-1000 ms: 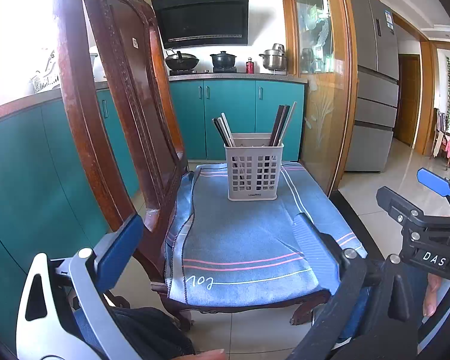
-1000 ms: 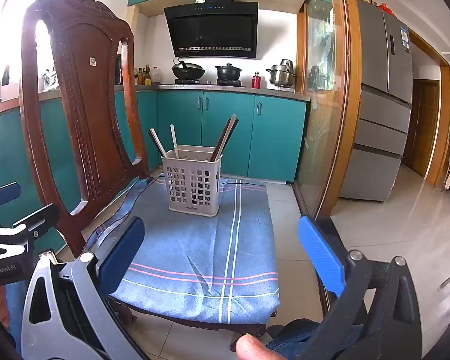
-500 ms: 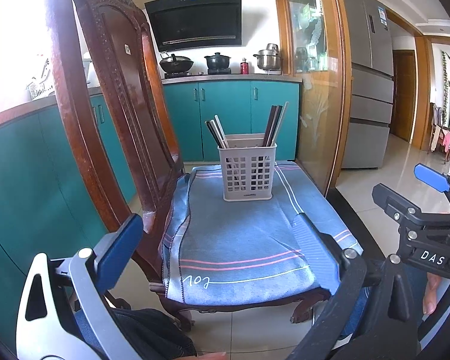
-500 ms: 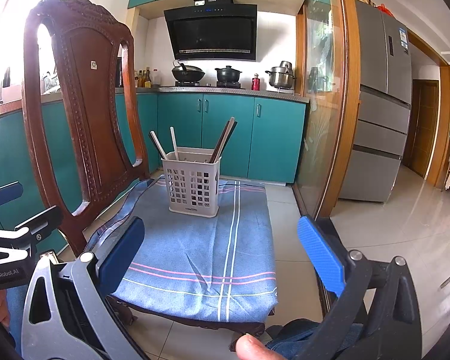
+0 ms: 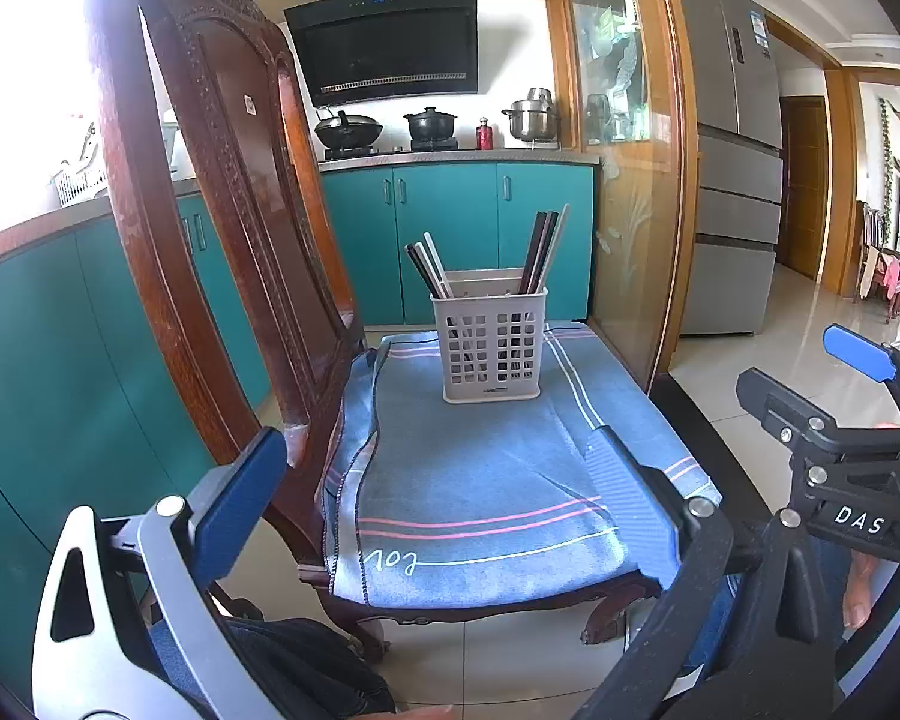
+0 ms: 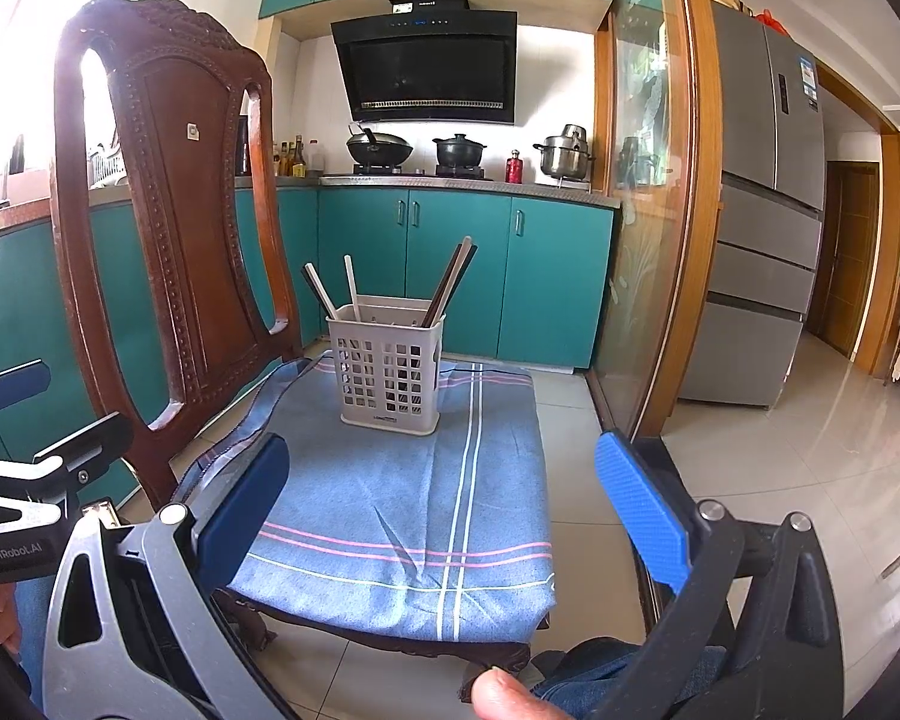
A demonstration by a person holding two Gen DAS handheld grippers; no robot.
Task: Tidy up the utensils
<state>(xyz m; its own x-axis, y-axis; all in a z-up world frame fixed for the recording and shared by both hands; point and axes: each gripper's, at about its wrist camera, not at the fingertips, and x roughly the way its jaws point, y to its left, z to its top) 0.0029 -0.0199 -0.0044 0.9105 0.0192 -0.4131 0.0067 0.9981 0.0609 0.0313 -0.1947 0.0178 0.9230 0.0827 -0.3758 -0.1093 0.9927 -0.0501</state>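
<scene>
White slotted utensil caddy [image 5: 491, 348] stands upright on the blue striped cloth [image 5: 486, 480] covering the chair seat, toward the seat's far edge and roughly centred between its side edges. Dark chopsticks [image 5: 537, 252] lean to the caddy's right corner; dark and pale ones [image 5: 427, 264] lean left (count unclear). Carved wooden chair back [image 6: 168, 228] rises along the seat's left edge. Left gripper [image 5: 444, 486] hangs over the seat's near edge, jaws wide apart, nothing between them. Right gripper [image 6: 441, 504] likewise near the front edge, jaws spread and empty. Both well apart from the caddy.
</scene>
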